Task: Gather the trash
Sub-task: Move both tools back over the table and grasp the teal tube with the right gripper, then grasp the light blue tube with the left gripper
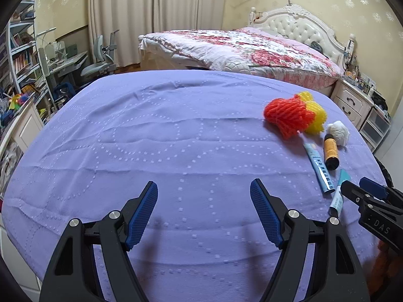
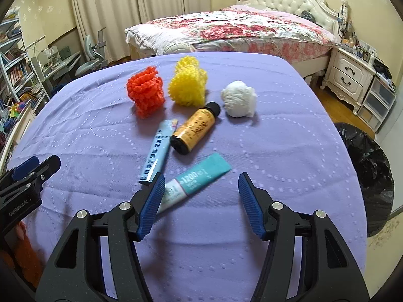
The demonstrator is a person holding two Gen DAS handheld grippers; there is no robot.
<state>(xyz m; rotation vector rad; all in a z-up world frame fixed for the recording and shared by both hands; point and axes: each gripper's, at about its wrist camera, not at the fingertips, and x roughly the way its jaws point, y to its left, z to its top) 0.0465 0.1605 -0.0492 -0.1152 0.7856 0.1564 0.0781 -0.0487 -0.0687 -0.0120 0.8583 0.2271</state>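
Trash lies on a purple-covered table (image 2: 277,151): a red foam net (image 2: 146,91), a yellow foam net (image 2: 187,85), a white crumpled paper ball (image 2: 239,98), an orange bottle with black cap (image 2: 195,130), a light-blue tube (image 2: 158,148) and a teal tube (image 2: 199,178). My right gripper (image 2: 200,202) is open, low over the table, its left finger over the teal tube's near end. My left gripper (image 1: 204,214) is open and empty over bare cloth, left of the trash (image 1: 289,115). Each gripper shows at the edge of the other's view.
A bin lined with a black bag (image 2: 367,173) stands right of the table. A bed with a floral cover (image 2: 239,30), a white nightstand (image 2: 350,75), a desk with chair (image 1: 95,63) and bookshelves (image 1: 17,58) lie beyond.
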